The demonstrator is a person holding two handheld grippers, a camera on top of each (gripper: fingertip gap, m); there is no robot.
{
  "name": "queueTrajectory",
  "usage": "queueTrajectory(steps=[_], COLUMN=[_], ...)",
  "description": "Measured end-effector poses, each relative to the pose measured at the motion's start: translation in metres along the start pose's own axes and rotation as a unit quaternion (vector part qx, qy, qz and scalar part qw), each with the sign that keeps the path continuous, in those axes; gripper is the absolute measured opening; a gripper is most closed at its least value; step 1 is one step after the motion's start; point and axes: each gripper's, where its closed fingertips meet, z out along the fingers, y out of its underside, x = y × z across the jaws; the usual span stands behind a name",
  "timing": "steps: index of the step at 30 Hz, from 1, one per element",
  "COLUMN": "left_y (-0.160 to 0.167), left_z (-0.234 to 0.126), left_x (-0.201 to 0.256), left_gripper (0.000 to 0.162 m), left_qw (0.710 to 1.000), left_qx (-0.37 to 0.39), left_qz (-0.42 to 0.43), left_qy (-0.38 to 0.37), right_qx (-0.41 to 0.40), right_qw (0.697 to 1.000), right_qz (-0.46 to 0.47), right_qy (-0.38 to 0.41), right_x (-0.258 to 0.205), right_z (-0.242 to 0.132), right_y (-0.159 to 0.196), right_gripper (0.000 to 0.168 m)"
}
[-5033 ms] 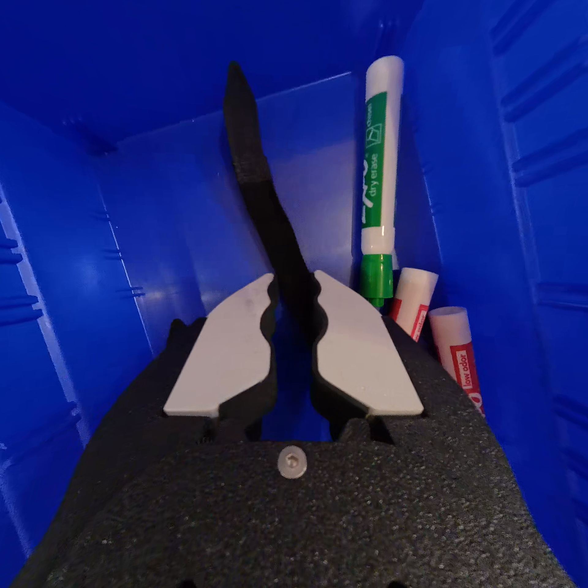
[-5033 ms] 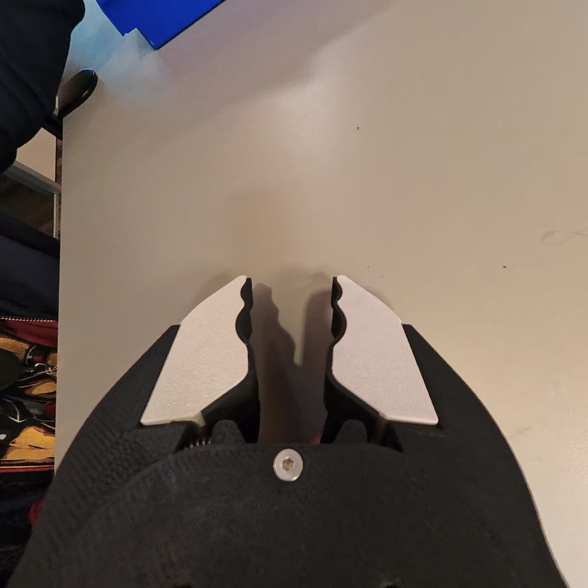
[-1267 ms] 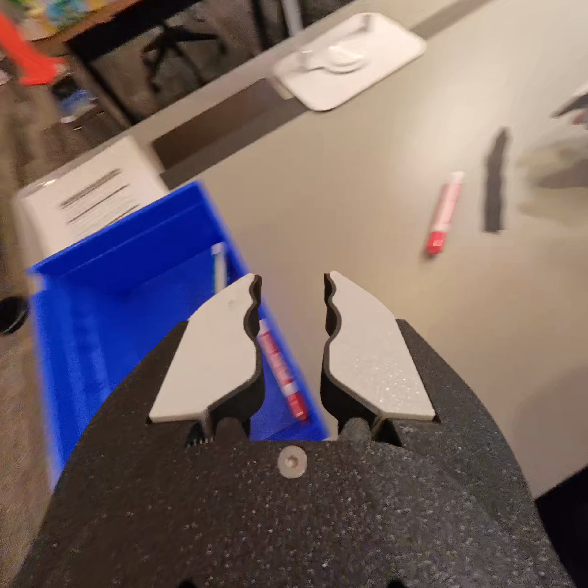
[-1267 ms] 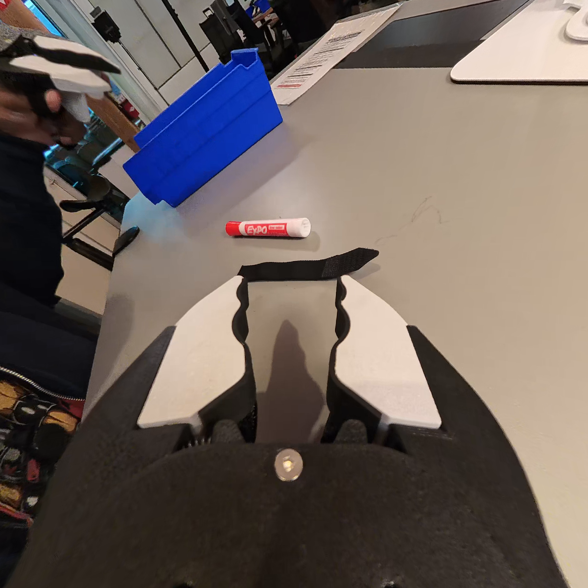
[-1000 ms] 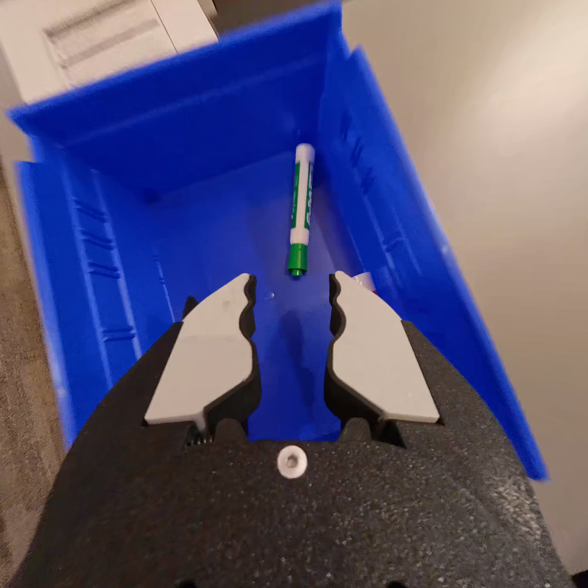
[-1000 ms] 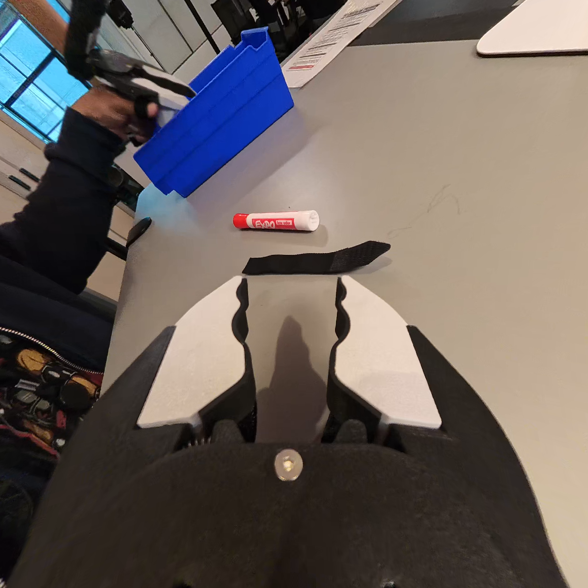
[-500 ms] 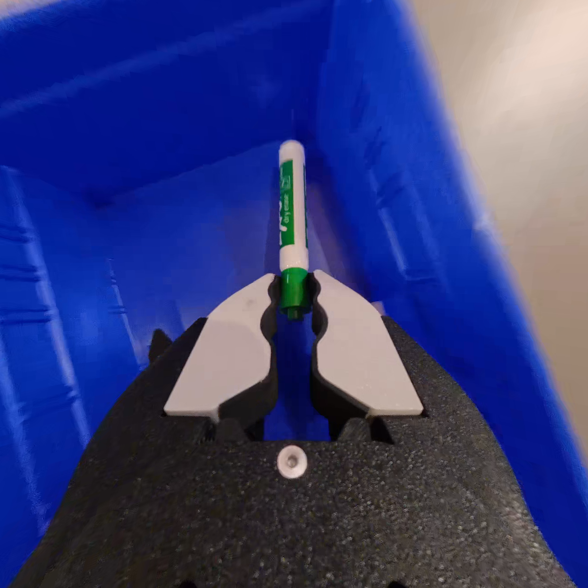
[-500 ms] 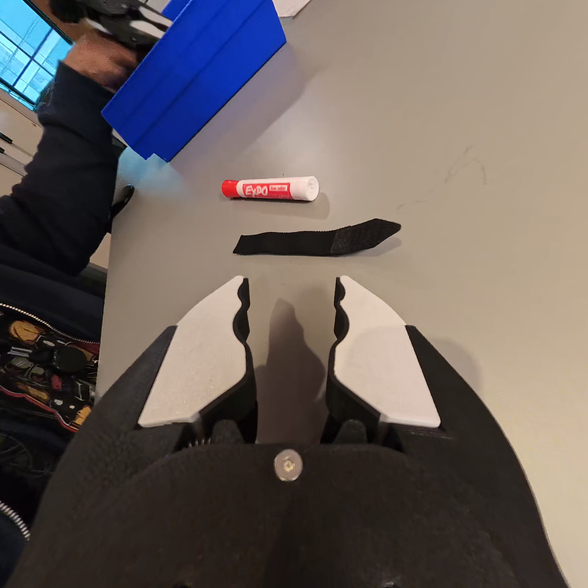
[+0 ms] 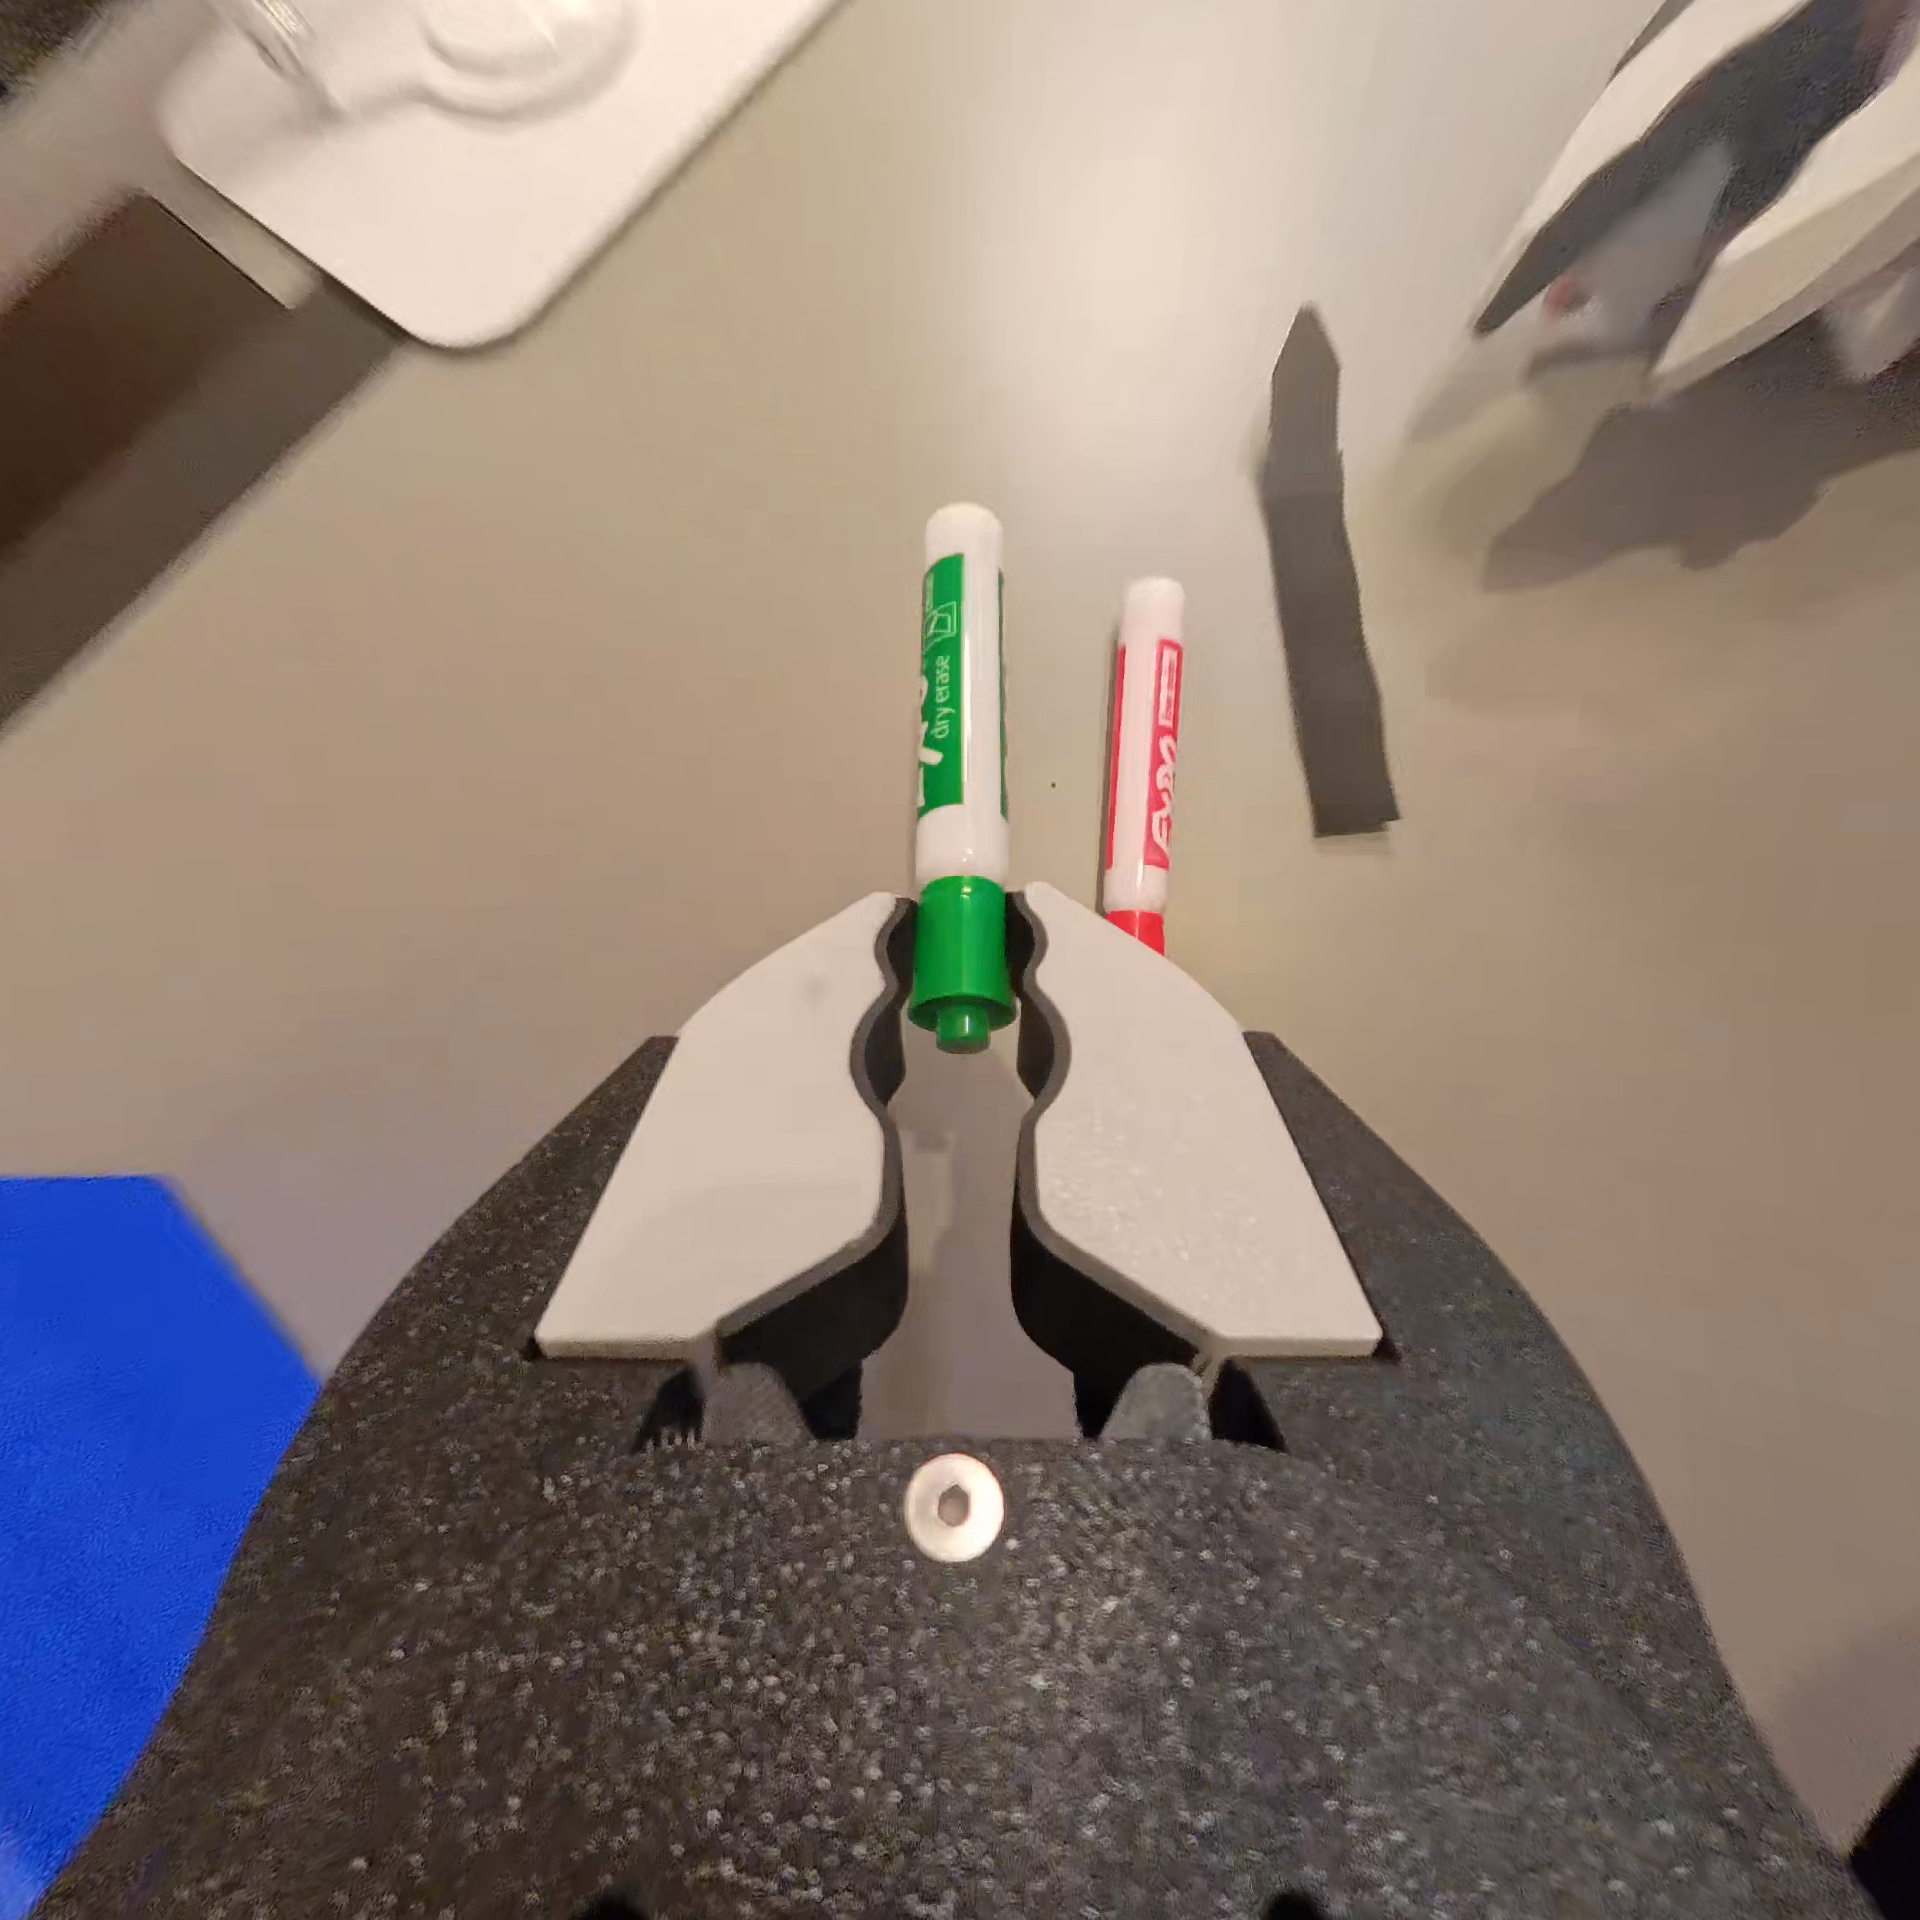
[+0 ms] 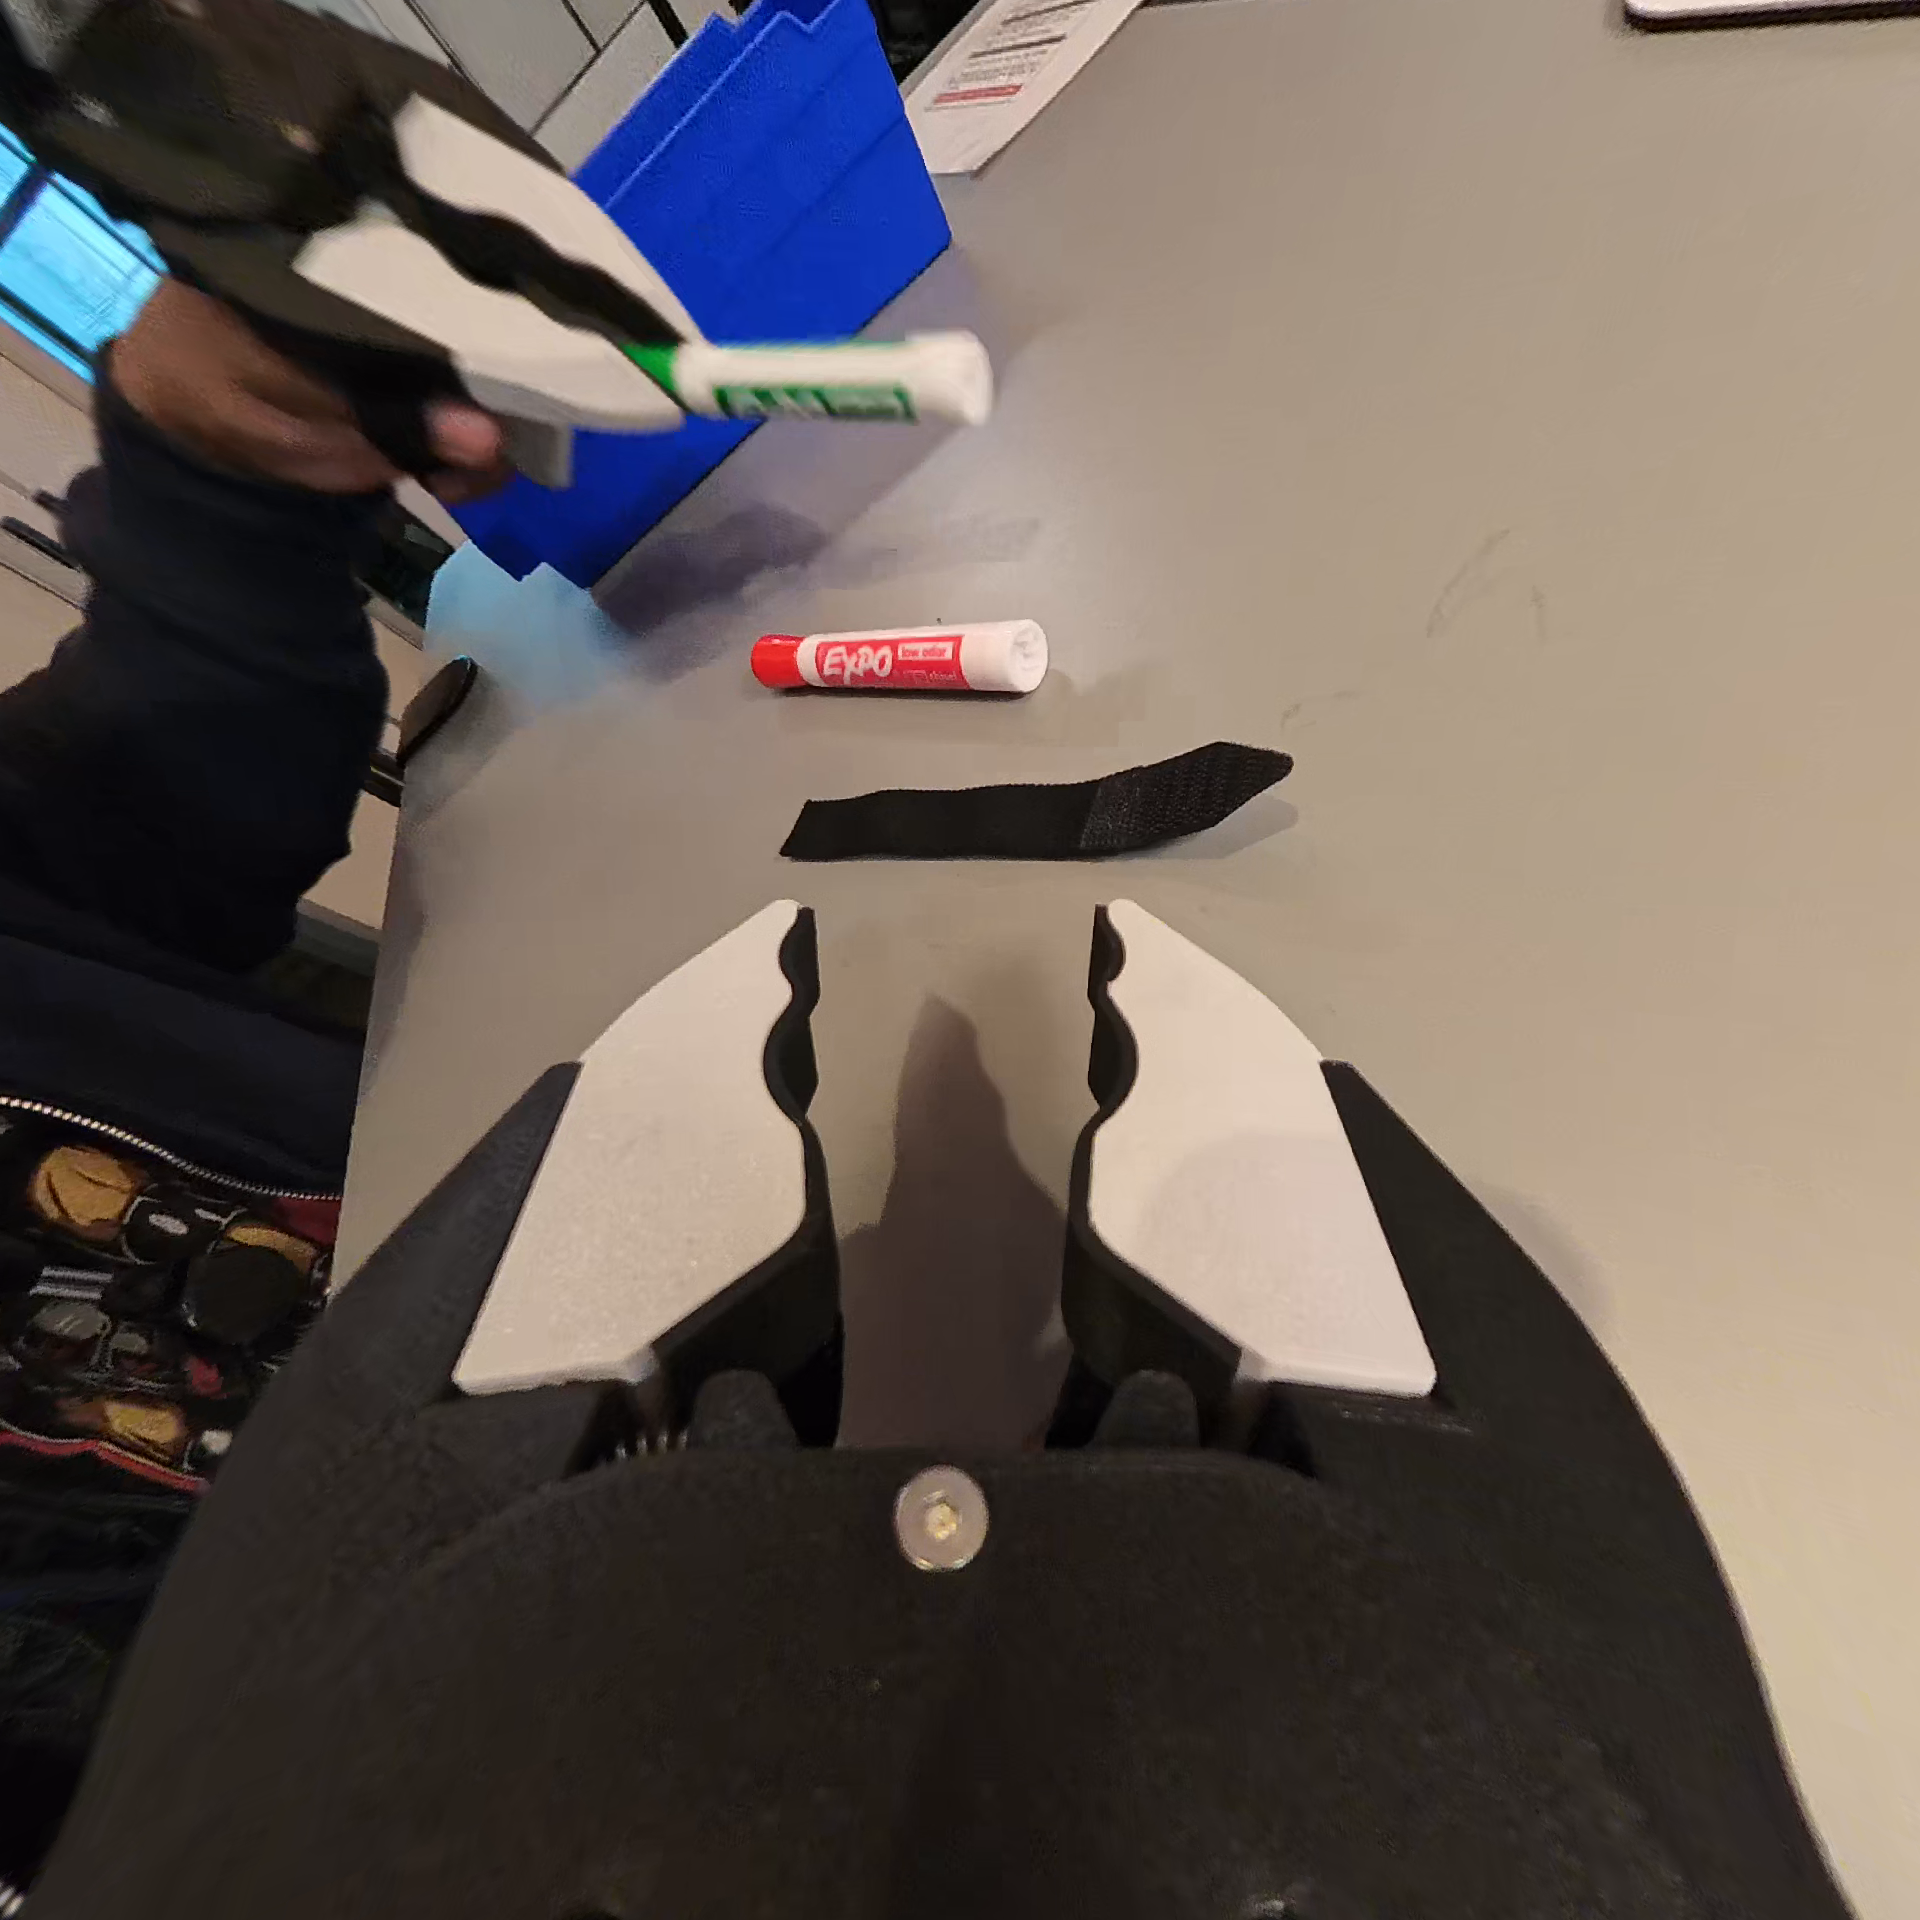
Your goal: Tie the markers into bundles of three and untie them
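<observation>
- While the left tongs (image 9: 961, 961) carry it in the air, the green marker (image 9: 962, 727) sticks straight out ahead of the tips — they are clamped on its green cap, so the white barrel is free to be laid down first.
- Seen from the right wrist view, that marker (image 10: 821, 390) hangs above the table (image 10: 1507, 416), between the blue bin (image 10: 769, 208) and the red marker (image 10: 899, 658) lying below it; I judge it is on its way to join the red one.
- Just right of the left tongs' tips, the red marker (image 9: 1143, 748) lies flat and runs nearly parallel to the green one — a good line-up for a bundle, though only two markers show outside the bin.
- Farther right of those tips the black strap (image 9: 1325, 634) lies opened out on the table, wrapped around nothing.
- Right tongs (image 10: 951, 914): fingers apart, nothing between them, low over the table with the strap (image 10: 1039, 805) just ahead of the tips. That looks like waiting within reach of the strap, ready for the tying, which has not begun.
- Bin: it stands ahead and left of the right tongs, near the table's edge, and only a blue corner (image 9: 125, 1455) shows low and left of the left tongs. Its inside is hidden in both views, so I cannot tell what it holds.
- A white tray (image 9: 468, 208) sits far ahead and left of the left tongs, apart from all this.
</observation>
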Motion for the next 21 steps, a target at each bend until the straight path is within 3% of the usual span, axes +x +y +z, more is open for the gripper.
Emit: queueTrajectory(steps=[3,7,9,12,16,19,21], left_y=[0.019,0.045,0.046,0.033,0.022,0.047,0.076], left_z=[0.037,0.059,0.052,0.011,-0.089,-0.153,-0.174], left_x=[-0.002,0.005,0.003,-0.003,-0.045,-0.090,-0.116], left_gripper=[0.017,0.017,0.031,0.052,0.053,0.052,0.052], left_qw=[0.999,0.994,0.995,0.997,0.995,0.980,0.972], left_qx=[-0.043,-0.099,-0.097,-0.054,0.046,0.083,0.074], left_qz=[-0.008,-0.023,-0.025,-0.042,-0.074,-0.111,-0.137], left_qy=[-0.001,0.032,0.023,0.022,-0.054,-0.141,-0.178], right_qx=[0.002,-0.009,-0.011,-0.008,-0.006,-0.011,-0.019], right_qw=[1.000,1.000,1.000,1.000,1.000,1.000,1.000], right_qz=[0.000,-0.003,-0.005,-0.002,0.001,0.005,0.007], right_qy=[-0.005,-0.013,-0.015,-0.016,-0.015,-0.013,-0.015], right_x=[-0.001,-0.003,-0.004,-0.004,-0.003,-0.002,-0.002], right_z=[-0.002,0.000,0.000,0.000,-0.001,0.000,0.002], right_y=[0.000,0.003,0.004,0.003,0.002,0.003,0.005], right_gripper=[0.050,0.051,0.051,0.051,0.051,0.051,0.051])
